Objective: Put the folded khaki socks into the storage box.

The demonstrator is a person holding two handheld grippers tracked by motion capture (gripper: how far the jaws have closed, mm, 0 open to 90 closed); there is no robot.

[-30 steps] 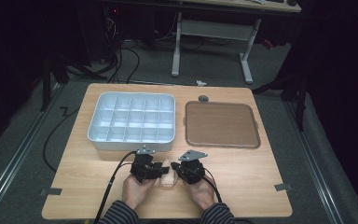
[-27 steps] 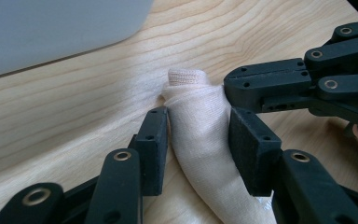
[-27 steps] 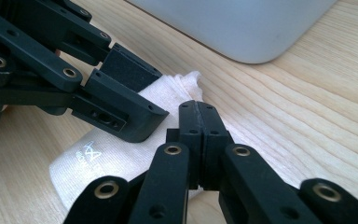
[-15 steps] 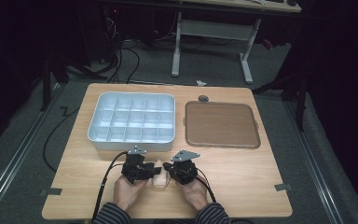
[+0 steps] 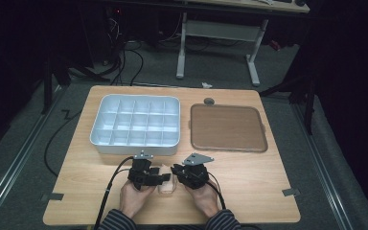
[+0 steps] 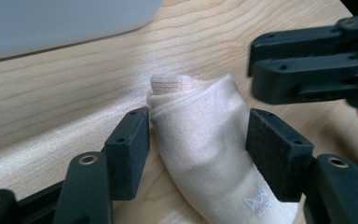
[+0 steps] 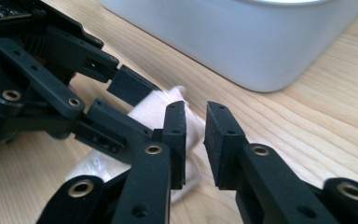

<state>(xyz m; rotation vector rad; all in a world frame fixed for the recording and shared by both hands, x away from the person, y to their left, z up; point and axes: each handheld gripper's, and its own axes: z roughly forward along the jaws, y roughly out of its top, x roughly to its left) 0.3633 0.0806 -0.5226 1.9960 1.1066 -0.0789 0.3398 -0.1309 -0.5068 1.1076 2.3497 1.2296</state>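
Note:
A rolled cream sock (image 6: 200,135) lies on the wooden table (image 5: 249,182) near its front edge, between two hands. My left gripper (image 6: 198,140) straddles the sock. Its jaws have just been opening, and the pads stand at the roll's sides without squeezing it. My right gripper (image 7: 196,135) faces it from the other side. Its jaws have just been opening too, to a narrow gap with nothing in it, and the sock (image 7: 154,109) lies just behind one pad. From above, the left gripper (image 5: 160,178) and right gripper (image 5: 176,171) meet over the sock (image 5: 165,186).
A white tray (image 5: 135,143) divided into several compartments stands behind the hands at the left. A shallow brown tray (image 5: 227,127) lies to its right. A small dark round object (image 5: 209,101) sits at the table's far edge.
Both hands have stayed almost in place at the table's front. The sock now shows a little more between the two grippers.

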